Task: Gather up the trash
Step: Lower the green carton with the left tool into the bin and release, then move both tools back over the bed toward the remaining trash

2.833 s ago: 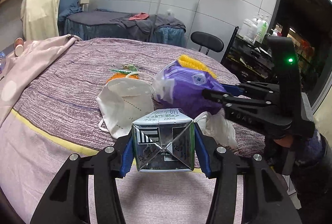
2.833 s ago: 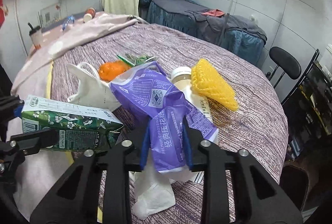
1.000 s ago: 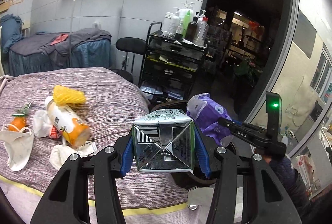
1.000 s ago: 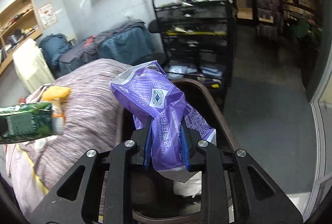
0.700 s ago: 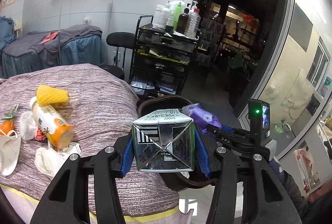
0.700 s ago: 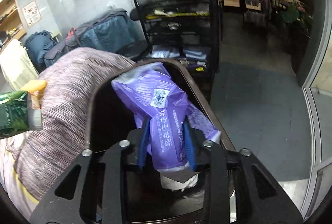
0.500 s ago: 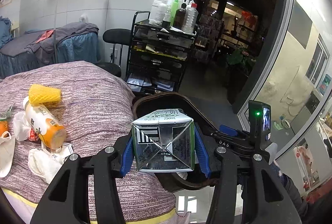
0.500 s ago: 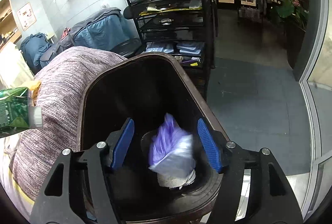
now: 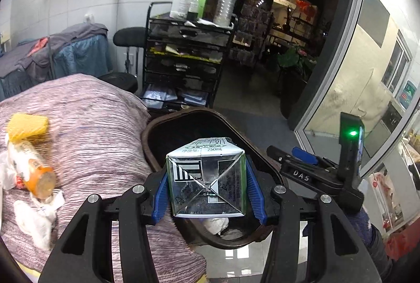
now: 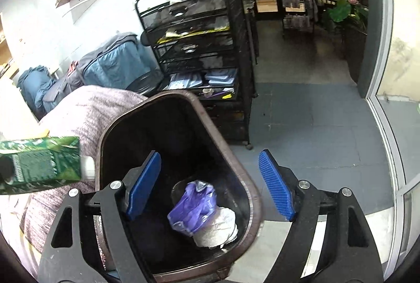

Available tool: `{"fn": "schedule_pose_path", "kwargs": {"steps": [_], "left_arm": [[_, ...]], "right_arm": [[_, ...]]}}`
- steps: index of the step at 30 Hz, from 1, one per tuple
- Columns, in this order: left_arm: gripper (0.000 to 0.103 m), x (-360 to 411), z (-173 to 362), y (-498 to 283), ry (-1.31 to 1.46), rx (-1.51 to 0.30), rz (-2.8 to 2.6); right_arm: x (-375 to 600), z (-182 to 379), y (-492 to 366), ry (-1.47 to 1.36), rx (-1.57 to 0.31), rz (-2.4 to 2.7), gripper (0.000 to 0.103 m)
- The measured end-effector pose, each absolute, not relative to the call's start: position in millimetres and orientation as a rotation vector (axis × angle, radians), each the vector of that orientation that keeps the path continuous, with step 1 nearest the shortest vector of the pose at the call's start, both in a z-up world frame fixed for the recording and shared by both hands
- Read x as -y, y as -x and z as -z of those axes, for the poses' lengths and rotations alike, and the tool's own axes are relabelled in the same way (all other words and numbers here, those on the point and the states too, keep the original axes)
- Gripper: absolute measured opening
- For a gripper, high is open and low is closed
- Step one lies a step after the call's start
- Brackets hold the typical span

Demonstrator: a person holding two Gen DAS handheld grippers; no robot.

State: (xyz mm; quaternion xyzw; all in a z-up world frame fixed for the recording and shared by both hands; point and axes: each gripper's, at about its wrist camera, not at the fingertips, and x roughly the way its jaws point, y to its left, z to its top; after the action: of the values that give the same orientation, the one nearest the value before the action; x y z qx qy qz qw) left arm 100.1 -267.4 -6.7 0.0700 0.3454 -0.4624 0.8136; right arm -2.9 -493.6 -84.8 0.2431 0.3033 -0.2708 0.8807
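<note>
My left gripper [image 9: 208,193] is shut on a green and silver milk carton [image 9: 207,180], held above the near rim of a dark brown trash bin [image 9: 168,125]. From the right wrist view the carton [image 10: 39,165] shows at the left edge. Over the bin [image 10: 244,178] my right gripper [image 10: 210,186] hangs with its jaws opening and nothing between the blue pads. Down at the bin's bottom the purple bag [image 10: 194,207] lies on crumpled white paper [image 10: 218,230]. In the left wrist view the right gripper [image 9: 302,159] is seen from the side at the bin's right rim.
A purple-covered bed [image 9: 86,125] left of the bin carries an orange-capped bottle [image 9: 31,167], a yellow sponge [image 9: 27,123] and white tissues [image 9: 34,222]. A black wire cart [image 10: 199,47] with bottles stands behind the bin. Grey floor [image 10: 309,131] lies to the right.
My right gripper opened over the bin and the purple bag dropped to the bottom. Both grippers moved from the bed toward the bin; the left still carries the carton.
</note>
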Motion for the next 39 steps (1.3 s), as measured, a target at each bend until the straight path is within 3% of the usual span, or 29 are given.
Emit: {"fn": "schedule_pose_path", "kwargs": {"steps": [26,27,32,39], "left_arm": [[0.051,344,60,-101,-0.335,-0.861,1.002],[0.052,344,61,-102,-0.334,-0.865,1.001],[0.078,340,58,-102,-0.334,-0.838,0.992],[0.089,330,48,-98,-0.337,-0.794,0.970]], "right_arm": [[523,85,28,-0.540,-0.608,0.679,0.078],[523,85,28,-0.539,-0.609,0.680,0.078],[523,84,28,-0.539,-0.608,0.677,0.078],[518,81,24,-0.527,-0.604,0.656,0.079]]}}
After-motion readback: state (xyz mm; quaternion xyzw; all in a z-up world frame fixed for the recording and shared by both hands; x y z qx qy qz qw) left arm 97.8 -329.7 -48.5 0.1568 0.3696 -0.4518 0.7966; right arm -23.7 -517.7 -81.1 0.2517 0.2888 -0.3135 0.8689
